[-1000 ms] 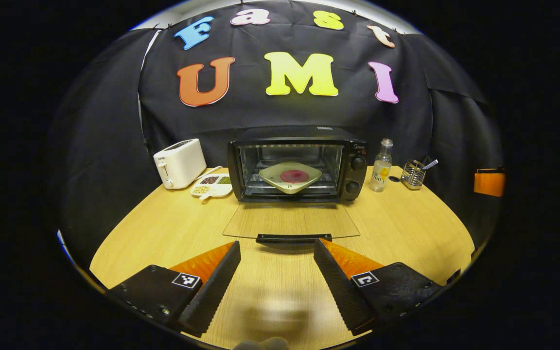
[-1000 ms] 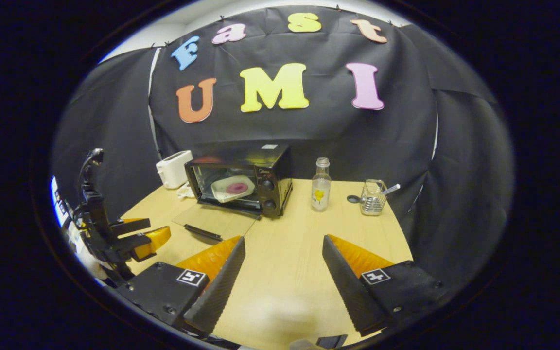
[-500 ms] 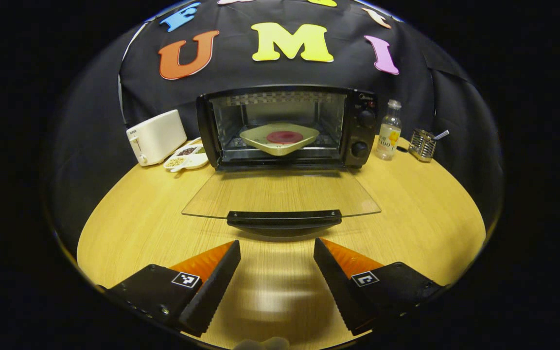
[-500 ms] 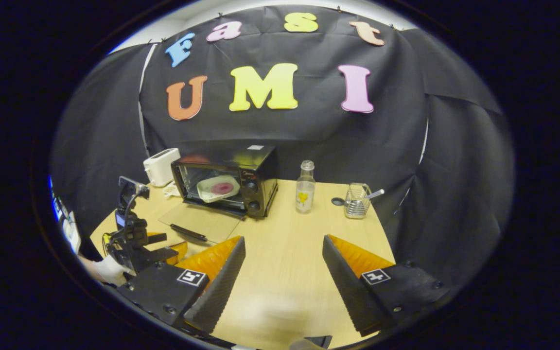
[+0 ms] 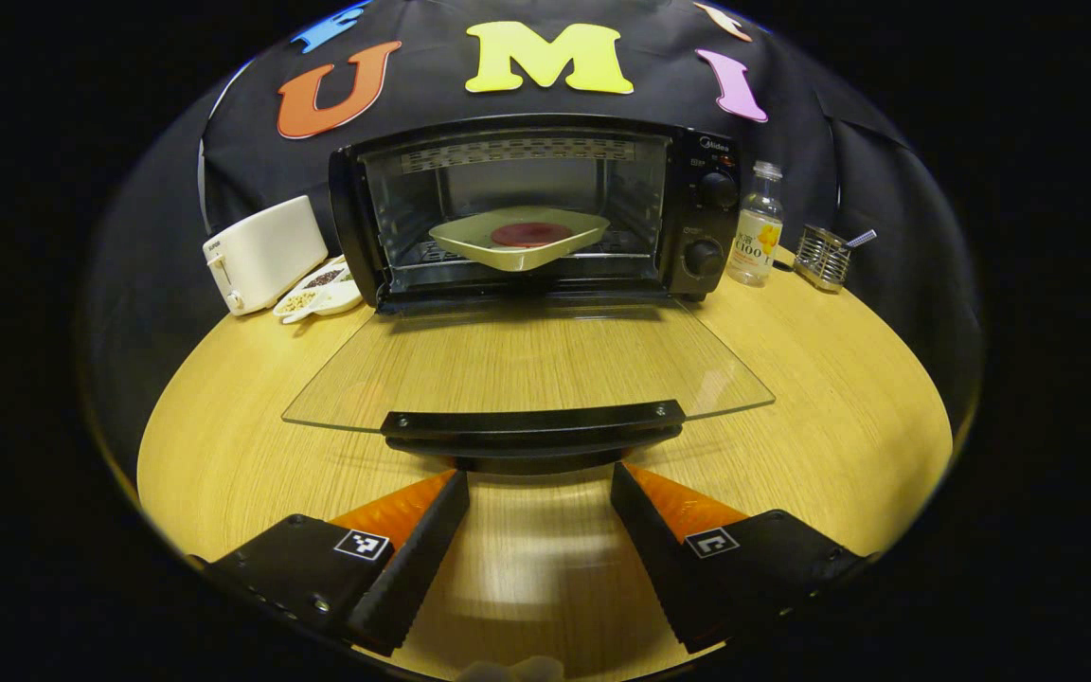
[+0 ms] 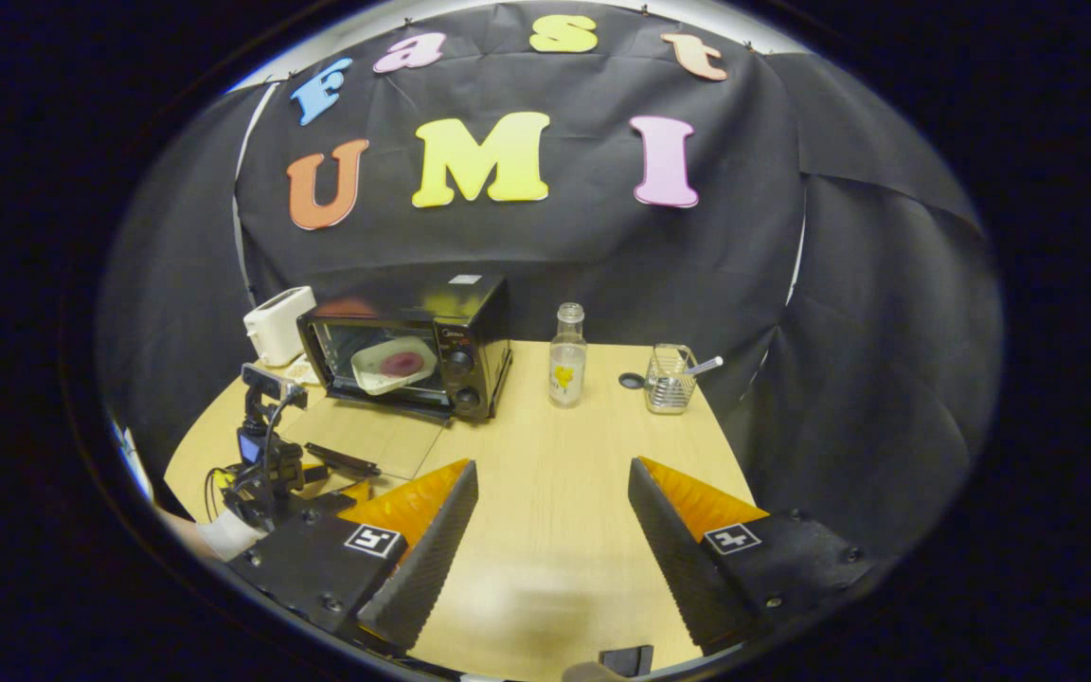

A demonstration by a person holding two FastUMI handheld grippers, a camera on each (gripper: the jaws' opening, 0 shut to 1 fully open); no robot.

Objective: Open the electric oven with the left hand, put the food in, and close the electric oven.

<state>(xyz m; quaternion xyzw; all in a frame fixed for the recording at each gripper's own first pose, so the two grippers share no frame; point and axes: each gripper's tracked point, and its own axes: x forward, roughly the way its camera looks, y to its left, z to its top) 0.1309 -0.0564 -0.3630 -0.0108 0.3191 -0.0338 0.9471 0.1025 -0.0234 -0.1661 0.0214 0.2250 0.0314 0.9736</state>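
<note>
A black electric oven (image 5: 697, 204) (image 6: 470, 317) stands at the back of the wooden table with its glass door (image 5: 527, 365) (image 6: 366, 445) folded flat down. Inside on the rack sits a pale plate (image 5: 470, 242) (image 6: 370, 374) carrying a round dark-red food (image 5: 531, 233) (image 6: 401, 363). My left gripper (image 5: 538, 493) is open, low over the table, its tips just short of the door's black handle (image 5: 531, 426). In the right gripper view the left gripper (image 6: 318, 483) hovers at that handle (image 6: 342, 460). My right gripper (image 6: 553, 483) is open and empty over the table, right of the oven.
A white toaster (image 5: 261, 251) (image 6: 273, 324) and a small dish of grains (image 5: 318, 294) stand left of the oven. To its right are a small glass bottle (image 5: 756, 227) (image 6: 564, 355) and a wire holder with a spoon (image 5: 825, 260) (image 6: 673, 381).
My left gripper has moved forward and lower toward the oven, so the door handle now sits right at its fingertips. The right gripper has drifted slightly; both stay open.
</note>
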